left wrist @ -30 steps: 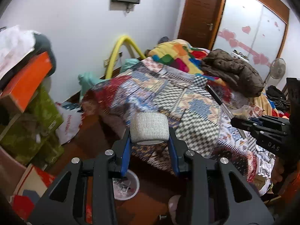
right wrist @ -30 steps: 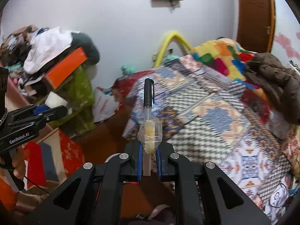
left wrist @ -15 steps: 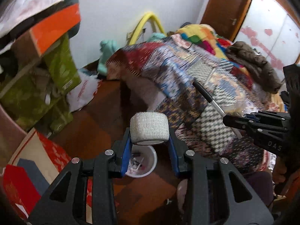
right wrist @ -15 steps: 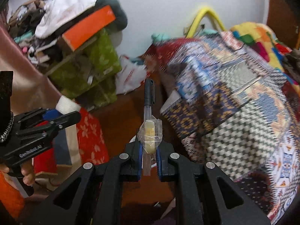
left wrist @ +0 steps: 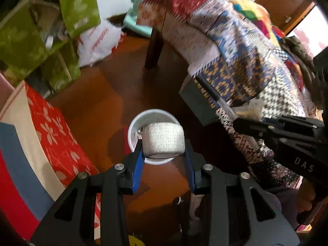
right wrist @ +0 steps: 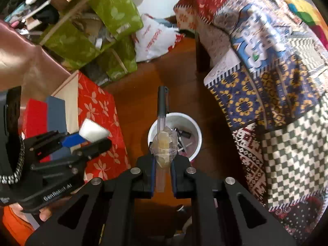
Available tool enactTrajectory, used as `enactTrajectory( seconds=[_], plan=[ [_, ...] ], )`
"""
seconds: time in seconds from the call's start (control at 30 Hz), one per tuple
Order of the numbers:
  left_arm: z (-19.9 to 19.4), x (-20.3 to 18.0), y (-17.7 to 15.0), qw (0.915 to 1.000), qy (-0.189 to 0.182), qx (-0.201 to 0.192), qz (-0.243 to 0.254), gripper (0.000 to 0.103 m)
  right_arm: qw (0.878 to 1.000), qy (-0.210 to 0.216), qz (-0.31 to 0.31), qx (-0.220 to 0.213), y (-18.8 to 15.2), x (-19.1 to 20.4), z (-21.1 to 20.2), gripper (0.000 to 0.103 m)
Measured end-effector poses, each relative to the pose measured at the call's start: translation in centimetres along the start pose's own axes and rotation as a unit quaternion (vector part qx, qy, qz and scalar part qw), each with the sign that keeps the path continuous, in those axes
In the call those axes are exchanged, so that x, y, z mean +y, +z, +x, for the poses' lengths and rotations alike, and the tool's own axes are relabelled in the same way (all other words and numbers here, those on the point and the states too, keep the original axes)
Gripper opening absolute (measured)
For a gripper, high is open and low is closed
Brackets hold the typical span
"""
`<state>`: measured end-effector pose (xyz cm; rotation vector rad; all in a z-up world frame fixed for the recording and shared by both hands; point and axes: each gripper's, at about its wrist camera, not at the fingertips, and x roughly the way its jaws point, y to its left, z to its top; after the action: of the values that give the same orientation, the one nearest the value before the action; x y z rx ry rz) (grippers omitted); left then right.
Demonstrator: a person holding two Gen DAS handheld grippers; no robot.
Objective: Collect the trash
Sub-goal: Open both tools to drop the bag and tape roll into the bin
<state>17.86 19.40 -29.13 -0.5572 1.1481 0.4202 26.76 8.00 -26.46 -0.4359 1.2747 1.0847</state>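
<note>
1. On the brown floor (right wrist: 143, 86), a white trash bin (right wrist: 192, 123) stands between the red floral box (right wrist: 98, 110) and the bed's hanging patchwork quilt (right wrist: 276, 86); some small trash already lies inside it.
2. Left gripper (left wrist: 164, 155): fingers set fairly wide, clamped on a white bandage roll (left wrist: 163, 139), which hangs over the trash bin (left wrist: 133, 129) and hides much of its opening in the left wrist view.
3. Right gripper (right wrist: 163, 172): fingers narrow, gripping a pen (right wrist: 162, 110) and a crumpled clear wrapper (right wrist: 164, 149) with something yellowish inside. The pen's black cap points forward past the bin's far rim.
4. In the right wrist view the left gripper (right wrist: 90, 141) shows at left with the bandage roll (right wrist: 93, 131), in front of the red floral box.
5. In the left wrist view the right gripper (left wrist: 246, 123) shows at right, the pen (left wrist: 215, 96) sticking out across the quilt (left wrist: 246, 65) edge.
6. Around: green leaf-print boxes (right wrist: 110, 20) stacked at rear left, a white plastic bag (right wrist: 155, 39) with red print on the floor beside them, a dark bed leg (left wrist: 153, 49) behind the bin.
7. The red floral box (left wrist: 51, 131) and the quilt hem hem the bin in on either side; the space straight above it is taken up by both held items.
</note>
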Motion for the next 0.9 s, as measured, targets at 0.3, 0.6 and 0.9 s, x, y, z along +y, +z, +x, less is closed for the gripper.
enactTrajectory(
  seconds=[0.3,0.6,0.9],
  plan=[
    [3.8,0.4,1.0,0.9992,0.004,0.034,-0.021,0.036,0.999,0.028,0.016,0.042,2.8,-1.6,3.5,0.023],
    [6.0,-0.5,2.4,0.9982,0.005,0.058,-0.016,0.045,0.999,0.013,0.004,0.031,3.1,-2.1,2.2,0.039],
    [3.1,-1.6,2.3,0.9993,0.01,0.035,-0.005,0.047,1.0,0.006,0.017,0.003,1.4,-2.8,-1.5,0.039]
  ],
)
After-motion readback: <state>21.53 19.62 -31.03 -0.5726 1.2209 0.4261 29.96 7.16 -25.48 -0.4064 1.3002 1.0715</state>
